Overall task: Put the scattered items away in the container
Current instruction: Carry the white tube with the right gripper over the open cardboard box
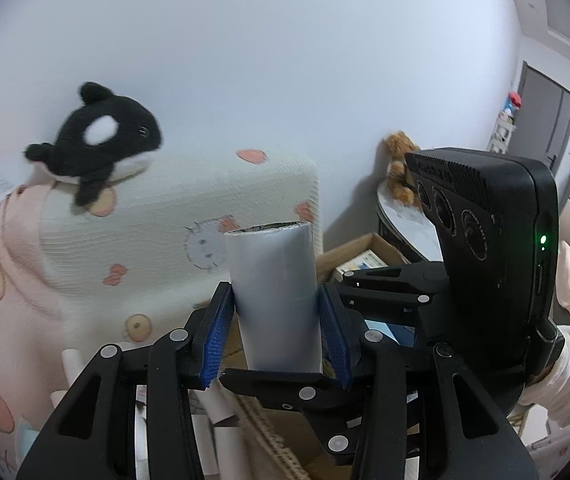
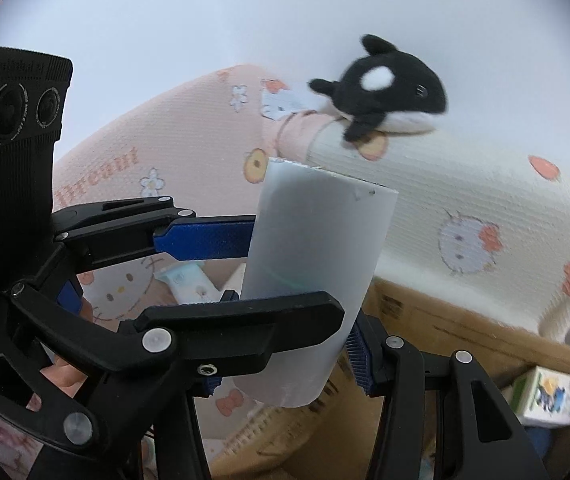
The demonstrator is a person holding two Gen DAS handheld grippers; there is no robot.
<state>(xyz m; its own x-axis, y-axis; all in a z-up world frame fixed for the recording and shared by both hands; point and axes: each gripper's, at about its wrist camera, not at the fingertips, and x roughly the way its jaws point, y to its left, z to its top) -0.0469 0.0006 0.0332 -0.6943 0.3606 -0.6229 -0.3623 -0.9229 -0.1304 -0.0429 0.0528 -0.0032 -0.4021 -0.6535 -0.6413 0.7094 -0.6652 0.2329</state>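
Note:
A white cardboard roll [image 1: 275,300] stands upright between the blue pads of my left gripper [image 1: 277,320], which is shut on it. The same roll [image 2: 313,280] fills the middle of the right wrist view, where the pads of my right gripper [image 2: 285,368] also close on its lower end, and the left gripper's blue finger [image 2: 205,242] presses its side. Both grippers hold the roll above an open cardboard box [image 2: 465,332]. More white rolls [image 1: 213,412] lie below.
A black and white orca plush [image 1: 97,140] sits on a patterned cream pillow [image 1: 205,200] against the wall. A brown teddy [image 1: 401,172] sits on a side table. A small printed carton [image 2: 545,400] lies in the box.

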